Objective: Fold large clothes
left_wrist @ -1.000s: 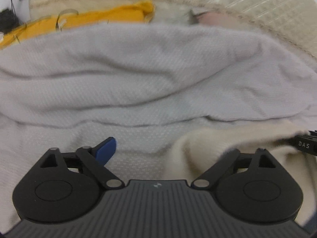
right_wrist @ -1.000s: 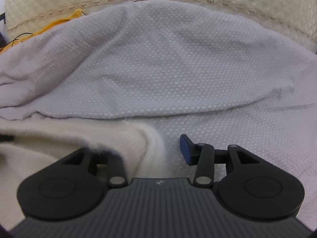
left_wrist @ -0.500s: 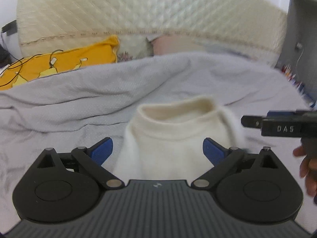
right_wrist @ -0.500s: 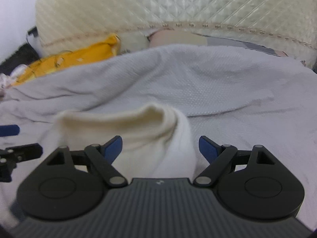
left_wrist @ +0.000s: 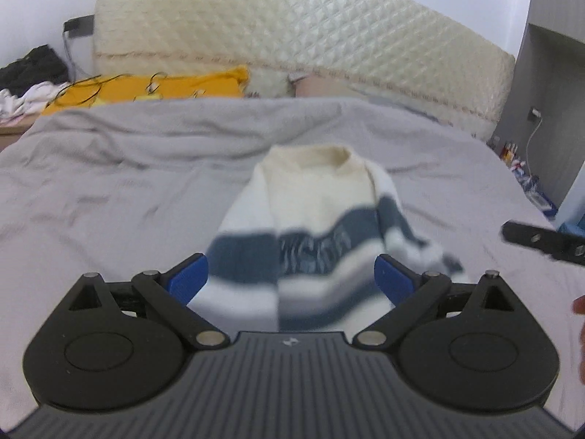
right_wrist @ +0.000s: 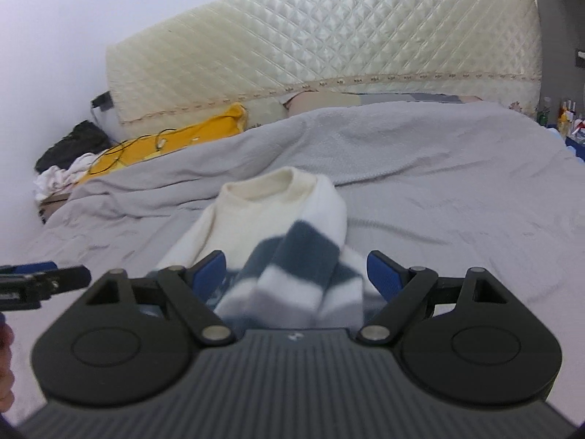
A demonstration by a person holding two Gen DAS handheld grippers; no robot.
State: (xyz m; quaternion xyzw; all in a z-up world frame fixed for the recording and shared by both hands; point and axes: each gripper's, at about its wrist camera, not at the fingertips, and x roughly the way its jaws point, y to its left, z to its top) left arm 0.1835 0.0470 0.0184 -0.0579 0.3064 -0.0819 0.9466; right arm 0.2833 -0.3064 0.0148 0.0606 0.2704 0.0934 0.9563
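Left gripper (left_wrist: 290,278): its blue fingers (left_wrist: 187,277) are standing spread wide, with nothing pinched between them. The sweater (left_wrist: 310,226) is showing in the gap beyond the fingers, and no pad is pressing on it.

Right gripper (right_wrist: 294,274): its blue fingers (right_wrist: 384,274) are likewise standing spread apart. The jaws have just been opening, and the pads are not pressing on anything. The striped sleeve part of the sweater (right_wrist: 292,252) is appearing between them; whether cloth is brushing a pad is hard to judge, as the near part is blurred.

The sweater is lying folded on the bed (left_wrist: 109,190), roughly midway across the grey cover and toward the foot edge nearest the grippers. Its cream collar is pointing toward the head of the bed, and its dark blue and white bands are lying nearest the fingers.

In the left wrist view the right gripper (left_wrist: 541,243) is projecting in at the right margin, with part of a hand (left_wrist: 579,307) below it. In the right wrist view the left gripper (right_wrist: 40,280) is projecting in at the left margin.

At the head of the bed a quilted cream headboard (right_wrist: 329,40) is standing upright. A yellow pillow (right_wrist: 164,142) with a dark cable (right_wrist: 120,153) on it is lying at the head-left corner.
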